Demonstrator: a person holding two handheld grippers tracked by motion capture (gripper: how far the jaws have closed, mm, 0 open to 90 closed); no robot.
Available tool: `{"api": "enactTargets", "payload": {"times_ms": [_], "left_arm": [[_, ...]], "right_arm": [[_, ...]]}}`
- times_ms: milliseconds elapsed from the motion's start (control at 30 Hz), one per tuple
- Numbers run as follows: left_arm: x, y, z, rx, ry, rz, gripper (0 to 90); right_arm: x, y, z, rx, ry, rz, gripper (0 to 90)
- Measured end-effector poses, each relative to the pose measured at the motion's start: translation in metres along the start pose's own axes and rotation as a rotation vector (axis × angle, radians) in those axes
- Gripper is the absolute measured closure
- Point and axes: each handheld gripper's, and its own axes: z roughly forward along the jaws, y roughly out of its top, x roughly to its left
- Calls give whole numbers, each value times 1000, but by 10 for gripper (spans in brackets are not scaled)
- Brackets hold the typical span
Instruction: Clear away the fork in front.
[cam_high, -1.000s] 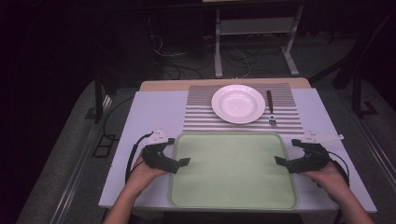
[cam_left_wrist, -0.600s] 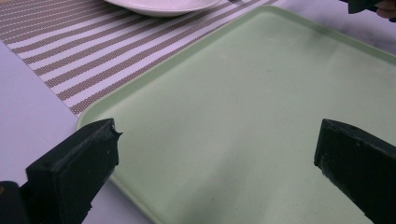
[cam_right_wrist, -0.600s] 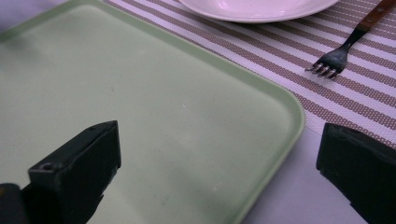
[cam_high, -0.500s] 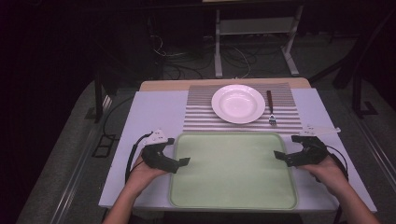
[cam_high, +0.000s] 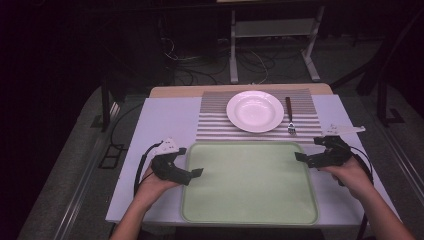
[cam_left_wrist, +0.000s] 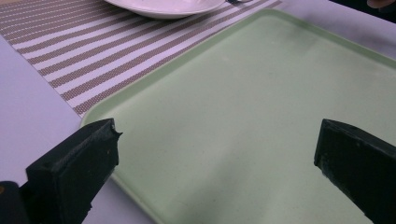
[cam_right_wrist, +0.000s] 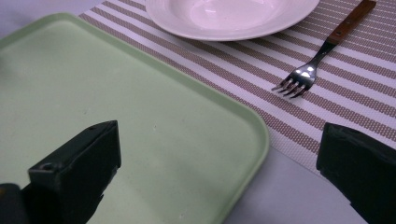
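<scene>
the left tongs (cam_high: 192, 174) are held at the left edge of the green tray (cam_high: 250, 210), their black jaws spread wide apart with nothing between them. in the left gripper view one jaw is seen over the white table (cam_left_wrist: 28, 116) just outside the tray's near corner and the other over the tray's flat bed (cam_left_wrist: 243, 126); whether either jaw touches the rim cannot be told. the hand (cam_high: 150, 187) behind them is rested on the table.

the tray is laid in the middle of the table's near half, its long axis running left to right. it is a smooth, matte, pale green rectangle with rounded corners and a low raised rim.

beyond it a placemat (cam_high: 215, 125) of fine brown and white woven stripes is spread, its stripes running left to right. a round white plate (cam_high: 255, 111) with a shallow glossy well is set on the mat. just to its right a fork (cam_high: 289, 115) with a wooden handle and shiny metal tines is laid, its long axis running away from the person and its tines pointed toward the tray.

the right tongs (cam_high: 306, 159) are held at the tray's right edge, jaws likewise wide apart and gripping nothing. in the right gripper view one jaw is seen over the tray (cam_right_wrist: 116, 93) and the other over the mat's edge (cam_right_wrist: 289, 126).
</scene>
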Motion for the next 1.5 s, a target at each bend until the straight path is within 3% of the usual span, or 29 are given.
{"api": "enactTargets", "payload": {"times_ms": [433, 1367, 1500], "left_arm": [[0, 0, 0, -1, 3, -2, 0], [1, 0, -1, -4, 3, -6, 0], [1, 0, -1, -4, 3, -7, 0]], "right_arm": [[-15, 20, 12, 23, -21, 3, 1], [-48, 58, 36, 74, -90, 69, 5], [-54, 63, 41, 79, -108, 83, 46]]}}
